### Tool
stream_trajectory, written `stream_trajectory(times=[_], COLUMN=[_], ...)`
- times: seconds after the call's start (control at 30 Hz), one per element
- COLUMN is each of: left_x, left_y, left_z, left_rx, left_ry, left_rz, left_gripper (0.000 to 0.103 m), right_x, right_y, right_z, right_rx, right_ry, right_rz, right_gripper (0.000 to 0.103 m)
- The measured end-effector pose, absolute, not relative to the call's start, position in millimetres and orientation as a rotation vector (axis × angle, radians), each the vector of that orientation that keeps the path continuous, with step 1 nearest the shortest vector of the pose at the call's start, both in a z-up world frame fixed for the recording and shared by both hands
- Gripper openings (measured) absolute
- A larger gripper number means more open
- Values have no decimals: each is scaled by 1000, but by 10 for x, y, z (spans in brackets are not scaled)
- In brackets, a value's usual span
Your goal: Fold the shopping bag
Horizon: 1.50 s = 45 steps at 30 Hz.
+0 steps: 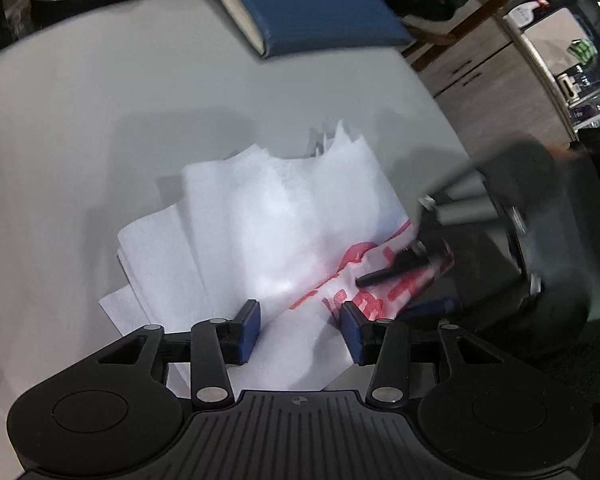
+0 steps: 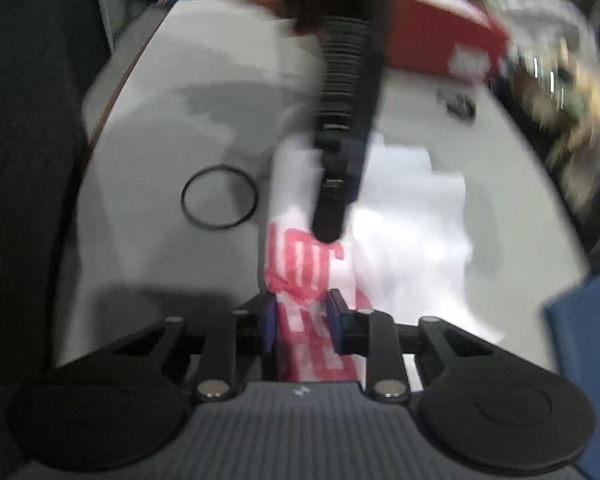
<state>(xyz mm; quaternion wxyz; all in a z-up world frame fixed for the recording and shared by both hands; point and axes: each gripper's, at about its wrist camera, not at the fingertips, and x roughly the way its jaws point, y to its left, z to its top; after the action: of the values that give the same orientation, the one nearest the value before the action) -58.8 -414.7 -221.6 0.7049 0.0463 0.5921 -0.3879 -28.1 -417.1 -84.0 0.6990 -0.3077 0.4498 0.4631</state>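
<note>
Shopping bag point(image 1: 268, 232), white with red lettering, lies part-folded and rumpled on the grey desk point(image 1: 100, 100), filling the middle of the left wrist view; its printed end trails toward four o'clock and its plain, layered end fans out toward nine o'clock. A blue book point(image 1: 320, 4) sits well apart at twelve o'clock, near the far edge of the desk. In the right wrist view a thin black ring point(image 2: 219, 198) lies on the desk at ten o'clock of the bag, apart from it.

Right claw point(image 2: 302, 322) has its blue pads set close on either side of a bunched strip of the red-printed end; the fabric fills the gap between them, so it looks clamped on the bag, though blur leaves the pressure uncertain. Left claw point(image 1: 300, 332) stands apart, its pads clear of the cloth on both sides, hovering over the near edge of the bag with nothing held.

The step in hand appears to be carrying the printed end over the plain layers to make the next fold. To do it well, the right claw should keep the bunched strip pinched and lay it flat, not twisted, across the stack. The left claw would best come down on the near edge at six o'clock and pin the lower layers so they do not slide. The crease wants pressing along its whole line before letting go, since this stiff cloth is likely to spring back.
</note>
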Motion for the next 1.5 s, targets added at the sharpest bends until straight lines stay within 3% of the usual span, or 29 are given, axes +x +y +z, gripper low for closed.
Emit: stream_trajectory(times=[0.13,0.3,0.5,0.7,0.77,0.87,0.9,0.97,1.0,1.03,1.2,1.5], left_x=[-655,-972,-911,-134,37,138,157,151,138,124,25,-248], left_y=[-4005,-4063,-3794,-3861,-3851,-3825,-3812,-3795,-3788,-3790,-3802,-3883], left_z=[-1882,-1495,-1207,-1341,-1346,-1367,-1368,-1366,-1361,-1355,-1307,-1186], left_rx=[190,433,620,416,319,233,209,189,183,182,188,254], left_ry=[1118,886,923,1232,1334,1419,1437,1450,1453,1455,1448,1371], left_rz=[-834,-998,-1091,-1006,-975,-953,-947,-948,-949,-949,-941,-906], left_gripper=[53,53,53,53,53,53,53,53,53,53,53,53], right_x=[435,874,948,713,658,396,265,-125,-314,-477,-789,-487], right_y=[-4480,-4745,-4935,-5092,-5091,-5064,-5020,-4846,-4747,-4661,-4442,-4432], right_z=[-911,-1124,-1247,-1173,-1119,-840,-724,-486,-417,-371,-619,-793], right_rx=[-245,77,237,299,273,98,0,-275,-398,-503,-736,-660], right_ry=[1287,1469,1533,1475,1425,1274,1197,990,906,840,805,863], right_rz=[1067,1089,1072,981,921,820,791,744,742,759,786,680], right_gripper=[21,20,20,16,20,37,36,30,10,0,0,0])
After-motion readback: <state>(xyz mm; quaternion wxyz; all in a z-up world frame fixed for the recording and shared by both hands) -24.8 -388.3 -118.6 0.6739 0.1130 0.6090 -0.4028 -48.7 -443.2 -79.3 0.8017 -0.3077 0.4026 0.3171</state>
